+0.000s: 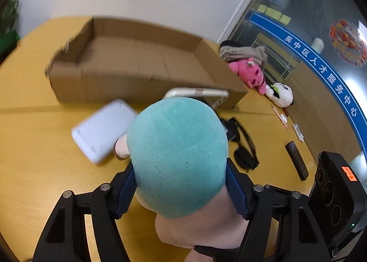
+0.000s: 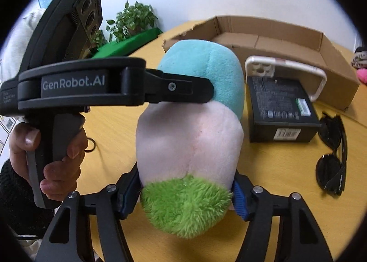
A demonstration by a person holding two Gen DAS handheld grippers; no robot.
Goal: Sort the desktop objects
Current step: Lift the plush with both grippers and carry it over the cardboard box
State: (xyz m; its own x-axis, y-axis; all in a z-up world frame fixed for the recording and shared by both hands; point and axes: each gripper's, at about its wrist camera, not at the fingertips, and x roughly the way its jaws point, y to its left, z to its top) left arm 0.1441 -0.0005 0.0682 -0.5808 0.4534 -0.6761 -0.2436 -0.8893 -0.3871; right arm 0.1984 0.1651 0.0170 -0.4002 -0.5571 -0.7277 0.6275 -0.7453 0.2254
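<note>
A plush toy (image 1: pixel 176 147) with a teal part, a pale pink part and a fuzzy green end (image 2: pixel 185 204) is held between both grippers over the yellow table (image 1: pixel 34 147). My left gripper (image 1: pixel 181 170) is shut on the teal part, its blue pads pressed into both sides. In the right wrist view the left gripper's finger (image 2: pixel 183 88) crosses the toy where teal meets pink. My right gripper (image 2: pixel 184 181) is shut on the pink part just above the green end. An open cardboard box (image 1: pixel 137 85) lies behind the toy.
On the table lie a white flat device (image 1: pixel 103 131), a phone in a white case (image 2: pixel 286 64), a black carton (image 2: pixel 279 105), sunglasses (image 2: pixel 332 158) and a black remote (image 1: pixel 297 161). A pink plush (image 1: pixel 250 73) and a white plush (image 1: pixel 282 94) sit by the glass wall. A person's hand (image 2: pixel 57 158) holds the left gripper.
</note>
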